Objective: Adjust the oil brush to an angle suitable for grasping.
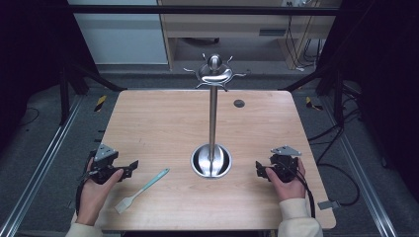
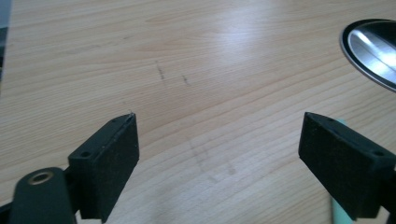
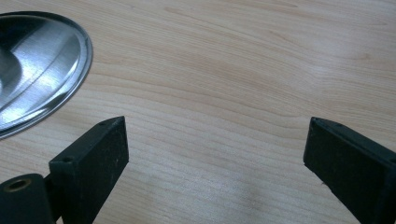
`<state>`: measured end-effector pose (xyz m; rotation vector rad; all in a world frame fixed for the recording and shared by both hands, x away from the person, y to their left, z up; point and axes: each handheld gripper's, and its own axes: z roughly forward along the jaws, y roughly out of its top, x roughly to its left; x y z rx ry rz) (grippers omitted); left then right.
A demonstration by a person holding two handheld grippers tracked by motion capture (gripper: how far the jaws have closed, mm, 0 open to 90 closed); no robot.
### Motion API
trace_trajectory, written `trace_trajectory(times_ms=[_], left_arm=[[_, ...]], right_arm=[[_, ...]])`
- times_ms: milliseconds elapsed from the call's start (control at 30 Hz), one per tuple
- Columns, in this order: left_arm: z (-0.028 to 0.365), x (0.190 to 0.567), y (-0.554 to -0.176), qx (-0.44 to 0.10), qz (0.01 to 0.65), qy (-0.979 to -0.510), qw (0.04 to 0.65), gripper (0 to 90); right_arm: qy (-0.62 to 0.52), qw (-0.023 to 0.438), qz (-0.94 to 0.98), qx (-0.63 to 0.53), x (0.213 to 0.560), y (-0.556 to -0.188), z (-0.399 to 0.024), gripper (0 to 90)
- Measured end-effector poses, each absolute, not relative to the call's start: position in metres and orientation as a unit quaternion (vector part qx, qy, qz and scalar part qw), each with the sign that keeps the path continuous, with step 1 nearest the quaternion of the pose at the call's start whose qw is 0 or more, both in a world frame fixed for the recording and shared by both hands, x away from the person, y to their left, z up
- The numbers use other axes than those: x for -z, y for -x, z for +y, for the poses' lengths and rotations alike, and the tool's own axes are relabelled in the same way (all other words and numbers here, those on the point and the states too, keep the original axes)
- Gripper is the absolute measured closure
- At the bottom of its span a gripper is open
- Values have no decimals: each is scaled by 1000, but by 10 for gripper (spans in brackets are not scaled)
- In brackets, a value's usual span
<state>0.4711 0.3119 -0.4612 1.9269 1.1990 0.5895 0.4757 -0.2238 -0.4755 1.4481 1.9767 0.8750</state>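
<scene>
A steel utensil stand (image 1: 213, 103) rises from a round base (image 1: 211, 161) at the middle of the wooden table, its hooked crown (image 1: 214, 71) at the top. A pale teal spatula (image 1: 142, 189) lies flat on the table left of the base, blade toward the near edge. My left gripper (image 1: 131, 168) rests near the table's left edge, open, pointing right toward the spatula with nothing between the jaws (image 2: 217, 144). A sliver of the spatula (image 2: 341, 210) peeks beside its right jaw. My right gripper (image 1: 259, 169) sits open right of the base, jaws wide over bare wood (image 3: 217, 149).
The stand's shiny base rim shows at the left gripper view's right edge (image 2: 369, 46) and the right gripper view's left edge (image 3: 42, 65). A small dark round insert (image 1: 239, 103) sits in the table's far right part. Black frame rails and cables surround the table.
</scene>
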Motion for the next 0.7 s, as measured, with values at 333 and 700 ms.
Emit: trace_trajectory(times_ms=[333,700], left_arm=[[286,462,-473,-218,440,-788,372,364],[264,471,-474,-185,401,-831,338,701]], right_arm=[[-538,264,734,-321,476,-476,-224,72],[-534,268,737,-315,478,-477,-224,78]])
